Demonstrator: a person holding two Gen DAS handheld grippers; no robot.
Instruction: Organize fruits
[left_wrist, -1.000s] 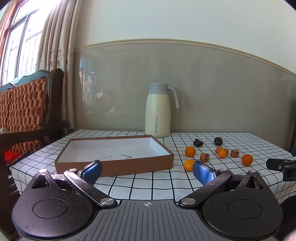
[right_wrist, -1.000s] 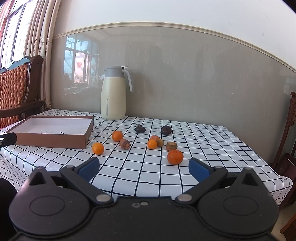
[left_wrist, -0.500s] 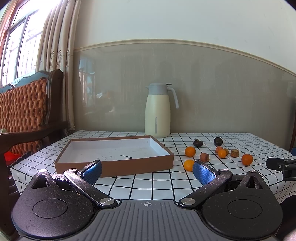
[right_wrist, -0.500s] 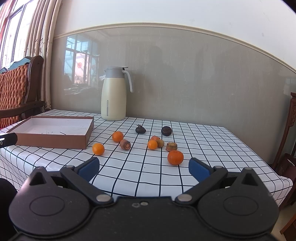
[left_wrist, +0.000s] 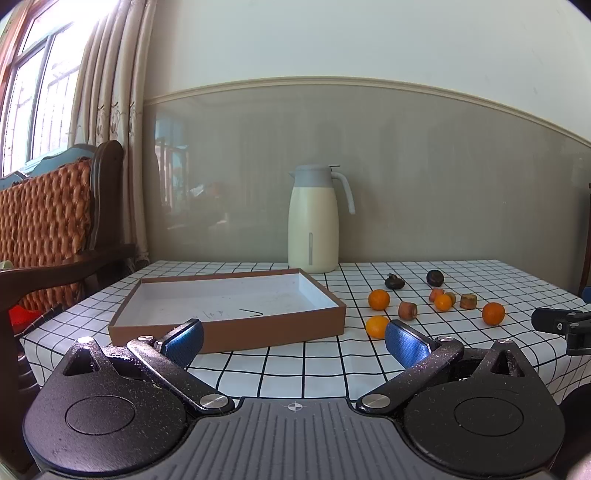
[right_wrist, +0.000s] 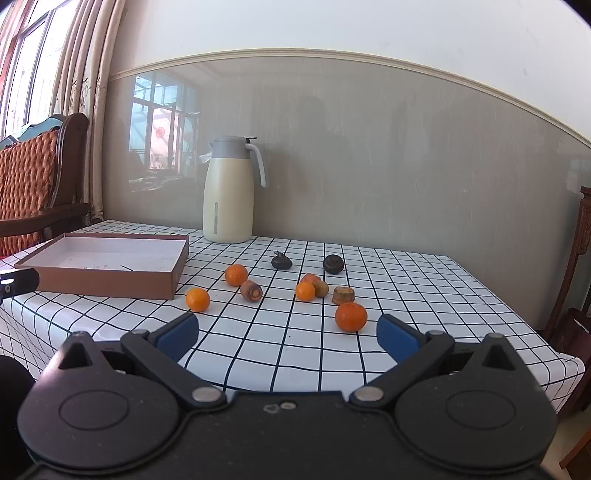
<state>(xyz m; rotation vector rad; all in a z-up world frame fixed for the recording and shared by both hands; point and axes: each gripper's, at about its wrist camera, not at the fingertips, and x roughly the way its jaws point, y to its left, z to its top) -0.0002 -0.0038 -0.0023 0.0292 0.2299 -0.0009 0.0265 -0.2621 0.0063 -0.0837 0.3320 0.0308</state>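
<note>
**Sorting not yet begun: both hand-held grippers empty, fruit loose on the counter**

The left hand-held gripper is held with its blue-padded jaws spread wide and nothing between them, at the near edge of the counter covered by a black-and-white checked cloth. The right hand-held gripper is likewise spread apart and empty. Just beyond the left one lies the shallow brown cardboard tray with a white floor, in which no fruit is seen. To the right of the tray, four small round orange fruits are scattered, the nearest lying just ahead of the right gripper's jaws. Among them lie small brownish cut pieces and, farther back, two dark round fruits. A cream jug with a grey lid stands at the back. By this layout, nothing is judged sorted; every piece remains to be moved.
</note>
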